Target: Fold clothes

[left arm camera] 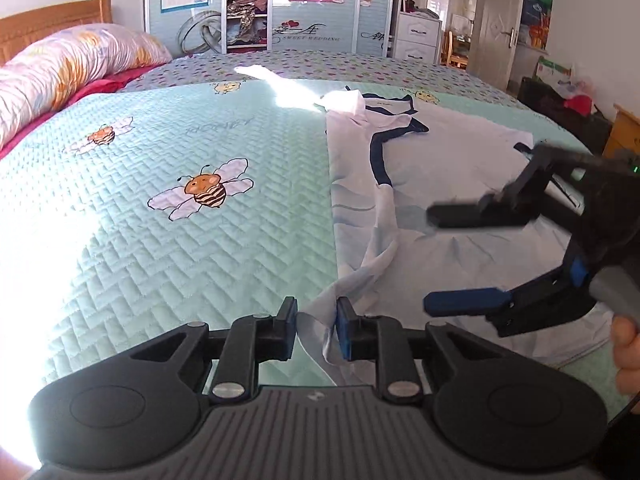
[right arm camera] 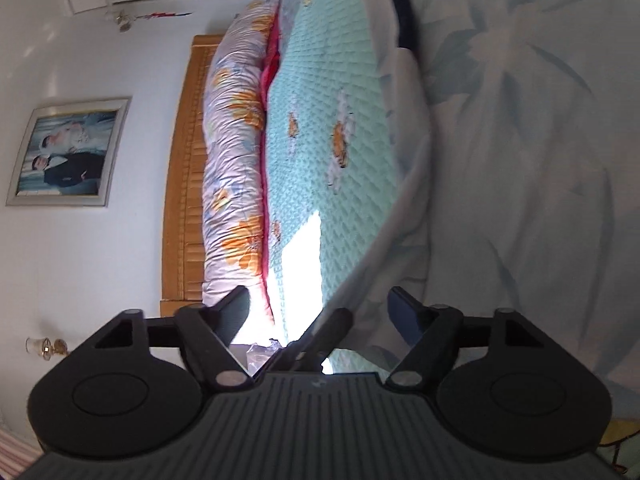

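Pale blue thin-fabric garment with navy trim (left arm camera: 440, 184): near hem cut off; long axis runs away across bed. Left tongs (left arm camera: 317, 330) pinch its corner. Right tongs (left arm camera: 428, 260) gape, empty.

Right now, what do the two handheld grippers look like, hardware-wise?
Both match: ribbed grey body, black rounded housings, black linkage arms with silver pivot pins. Left gripper has one black finger and one blue-padded finger. Right gripper likewise pairs a black finger with a blue one, on a grey handle.

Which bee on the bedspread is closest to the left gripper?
The big bee with the orange face and striped body, just ahead of the left gripper. The other bees lie farther up the bedspread and look smaller.
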The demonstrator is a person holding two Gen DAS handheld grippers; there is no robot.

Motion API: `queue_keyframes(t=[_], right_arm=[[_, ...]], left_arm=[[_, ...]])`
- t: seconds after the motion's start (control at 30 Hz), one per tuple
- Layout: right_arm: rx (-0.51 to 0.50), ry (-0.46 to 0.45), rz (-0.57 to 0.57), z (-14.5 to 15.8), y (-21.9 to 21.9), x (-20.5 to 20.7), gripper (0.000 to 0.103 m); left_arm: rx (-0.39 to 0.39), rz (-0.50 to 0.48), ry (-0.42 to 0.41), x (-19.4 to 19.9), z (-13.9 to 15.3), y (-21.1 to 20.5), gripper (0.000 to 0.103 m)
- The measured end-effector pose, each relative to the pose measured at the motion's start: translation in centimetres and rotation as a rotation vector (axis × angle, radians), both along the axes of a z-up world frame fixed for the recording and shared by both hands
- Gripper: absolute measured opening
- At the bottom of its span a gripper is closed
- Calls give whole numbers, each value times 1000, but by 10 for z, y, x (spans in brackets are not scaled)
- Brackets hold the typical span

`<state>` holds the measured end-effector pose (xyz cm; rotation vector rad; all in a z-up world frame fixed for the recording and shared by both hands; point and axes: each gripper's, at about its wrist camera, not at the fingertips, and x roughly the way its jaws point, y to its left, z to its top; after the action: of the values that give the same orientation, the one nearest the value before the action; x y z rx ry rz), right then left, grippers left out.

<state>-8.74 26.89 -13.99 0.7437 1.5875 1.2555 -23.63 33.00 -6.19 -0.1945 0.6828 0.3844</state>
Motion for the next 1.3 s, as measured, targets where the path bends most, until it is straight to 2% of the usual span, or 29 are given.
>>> queue_keyframes(t=[0.07, 0.13, 0.23, 0.27, 0.37, 0.47, 0.57, 0.6, 0.67, 0.77, 0.83, 1.03, 1.2, 1.3], right_arm=[[-37, 13, -26, -12, -3, 0, 41], [-86, -61, -2, -11, 1, -5, 35], [-114, -163, 28, -6, 5, -9, 34], [-121, -184, 35, -6, 6, -9, 34], [-147, -276, 84, -7, 14, -21, 34], [-98, -334, 243, -6, 24, -49, 34], [-60, -343, 298, -5, 20, -63, 35], [-62, -337, 310, -7, 17, -63, 33], [-48, -315, 322, -11, 5, -63, 35], [-30, -277, 333, -10, -24, -57, 47], [-34, -244, 289, -11, -27, -45, 51], [-51, -143, 131, -14, -32, -5, 52], [-65, -59, -1, -17, -36, 28, 62], [-81, 21, -49, -19, -33, 46, 63]], left_arm=[[-34, 9, -19, -4, 1, -1, 22], [-65, 12, -36, 3, 1, 1, 22], [-87, 12, -53, 4, -2, 3, 20], [-106, 12, -61, 3, -2, 4, 13], [-167, 11, -93, -2, 0, 8, 4], [-256, -40, -167, -7, 5, 6, 3], [-300, -121, -135, -2, 0, -7, 2], [-320, -154, -124, 1, -4, -12, 2], [-308, -194, -89, 8, -8, -22, 2], [-295, -230, -65, 15, -14, -33, 2], [-262, -249, -45, 19, -18, -41, 2], [-150, -282, -11, 25, -19, -60, 2], [-120, -321, -40, 29, -7, -68, 2], [-82, -327, -22, 32, -6, -71, 2]])
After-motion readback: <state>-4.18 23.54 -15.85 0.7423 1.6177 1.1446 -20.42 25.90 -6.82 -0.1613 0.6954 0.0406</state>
